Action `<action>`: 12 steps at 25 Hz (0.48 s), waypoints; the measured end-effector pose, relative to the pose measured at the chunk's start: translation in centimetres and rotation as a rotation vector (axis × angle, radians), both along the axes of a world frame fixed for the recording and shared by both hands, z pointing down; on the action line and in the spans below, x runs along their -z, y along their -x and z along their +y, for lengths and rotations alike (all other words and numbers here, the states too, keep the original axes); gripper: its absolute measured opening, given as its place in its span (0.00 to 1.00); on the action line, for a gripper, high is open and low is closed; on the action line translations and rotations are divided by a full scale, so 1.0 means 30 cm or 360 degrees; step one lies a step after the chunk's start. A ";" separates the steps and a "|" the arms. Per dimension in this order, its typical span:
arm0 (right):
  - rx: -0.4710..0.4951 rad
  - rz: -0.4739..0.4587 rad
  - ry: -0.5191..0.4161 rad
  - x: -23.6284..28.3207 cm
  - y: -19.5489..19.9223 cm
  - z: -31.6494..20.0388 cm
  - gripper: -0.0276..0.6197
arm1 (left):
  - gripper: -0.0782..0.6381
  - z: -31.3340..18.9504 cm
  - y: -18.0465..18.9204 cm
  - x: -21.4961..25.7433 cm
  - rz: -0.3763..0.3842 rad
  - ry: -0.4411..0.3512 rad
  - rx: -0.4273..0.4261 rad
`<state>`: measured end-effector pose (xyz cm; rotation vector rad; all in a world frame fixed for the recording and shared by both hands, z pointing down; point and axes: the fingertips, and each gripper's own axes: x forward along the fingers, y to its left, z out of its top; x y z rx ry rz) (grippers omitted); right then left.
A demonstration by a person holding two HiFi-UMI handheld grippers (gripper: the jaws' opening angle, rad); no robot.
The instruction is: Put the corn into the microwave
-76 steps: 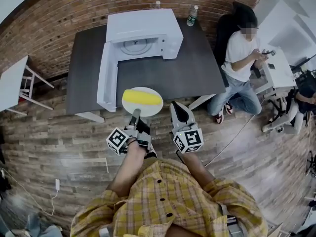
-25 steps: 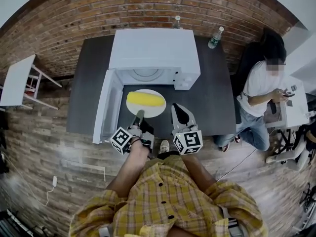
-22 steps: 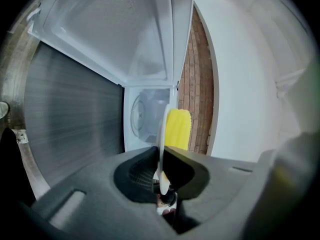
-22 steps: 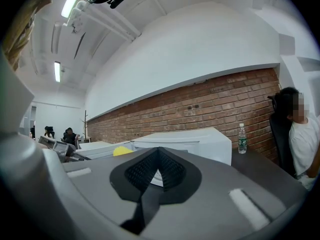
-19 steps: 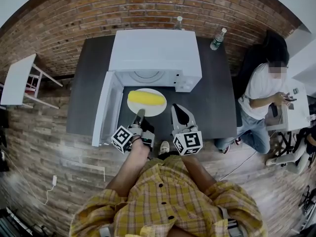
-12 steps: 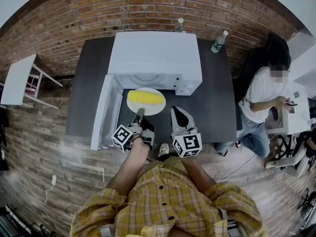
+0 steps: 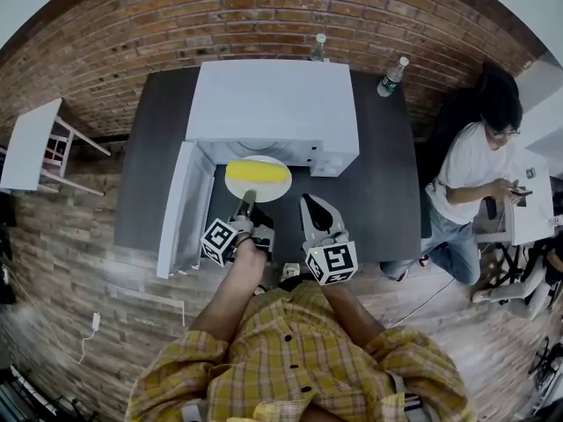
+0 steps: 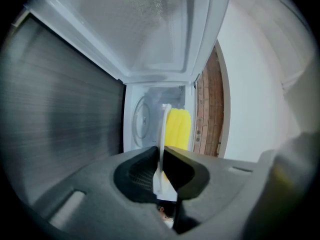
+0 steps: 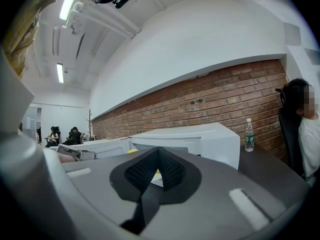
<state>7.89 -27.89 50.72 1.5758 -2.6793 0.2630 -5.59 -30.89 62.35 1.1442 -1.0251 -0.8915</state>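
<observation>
My left hand-held gripper clamped on plate rim. Corn lies on plate just ahead of jaws, at microwave mouth. Right hand-held gripper closed, empty, alongside. My judgement: hold plate level, slide straight in, clear of open door.

Likely an office or shared workroom rather than a home. Across the top of the head view, a long brick wall backs a dark tabletop carrying a white microwave. At right a person sits by a white desk. In the right gripper view, strip lights line the high ceiling at upper left, and more seated people show small at far left.
</observation>
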 end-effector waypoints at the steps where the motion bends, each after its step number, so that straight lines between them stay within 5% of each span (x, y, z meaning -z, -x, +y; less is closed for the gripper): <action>1: 0.0003 0.0003 -0.0001 -0.002 -0.002 -0.006 0.05 | 0.15 -0.011 0.000 -0.010 -0.0008 0.0003 0.0005; 12: 0.0037 0.0026 0.0027 -0.029 -0.017 -0.058 0.05 | 0.15 -0.102 0.020 -0.109 -0.0046 0.0046 0.0084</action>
